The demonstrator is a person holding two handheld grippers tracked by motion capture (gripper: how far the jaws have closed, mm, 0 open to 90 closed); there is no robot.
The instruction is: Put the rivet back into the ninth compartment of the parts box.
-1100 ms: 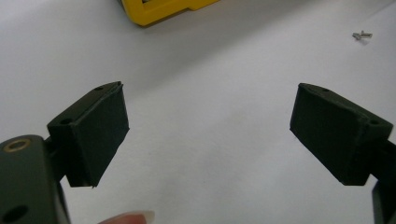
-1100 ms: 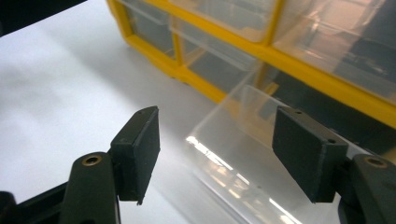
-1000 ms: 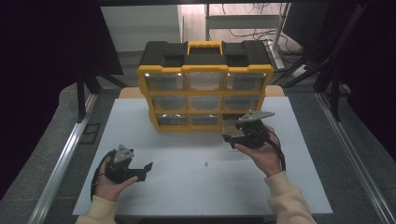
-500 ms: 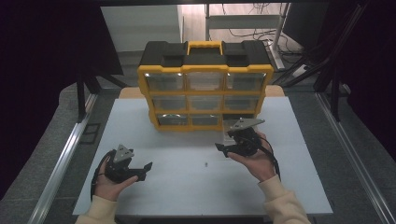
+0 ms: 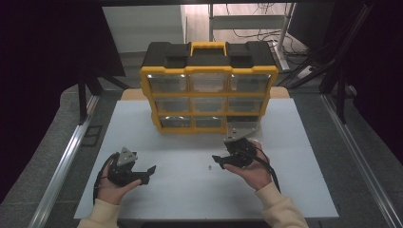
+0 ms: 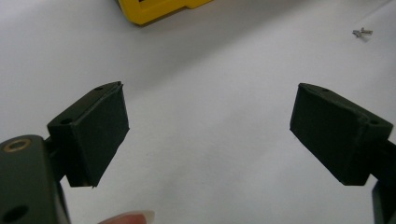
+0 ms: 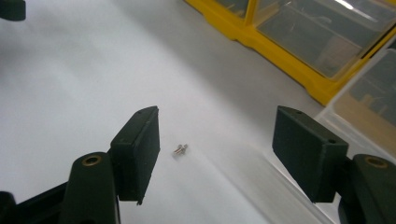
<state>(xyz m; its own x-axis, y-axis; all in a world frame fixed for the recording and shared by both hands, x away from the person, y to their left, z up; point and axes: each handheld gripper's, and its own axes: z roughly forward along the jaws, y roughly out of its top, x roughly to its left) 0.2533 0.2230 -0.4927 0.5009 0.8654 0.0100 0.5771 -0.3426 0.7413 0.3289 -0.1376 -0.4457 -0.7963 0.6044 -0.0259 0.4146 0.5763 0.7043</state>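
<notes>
Right gripper over a small screw, both grippers empty.

Screw (image 5: 208,167) lies on the white bench (image 5: 294,190), near centre, at about 6 o'clock from the yellow organizer (image 5: 209,95). Right gripper (image 5: 219,160) sits just at the screw's 2 o'clock, jaws wide; in the right gripper view the screw (image 7: 180,149) lies on the bench between the jaws, close to the left one, touching neither. A clear drawer (image 7: 359,112) stands at 3 o'clock in that view, beside the organizer's yellow frame. Left gripper (image 5: 148,172) rests at the screw's 9 o'clock, well apart, jaws wide with nothing between; its view catches the screw (image 6: 363,32) at 1 o'clock, far off.
</notes>
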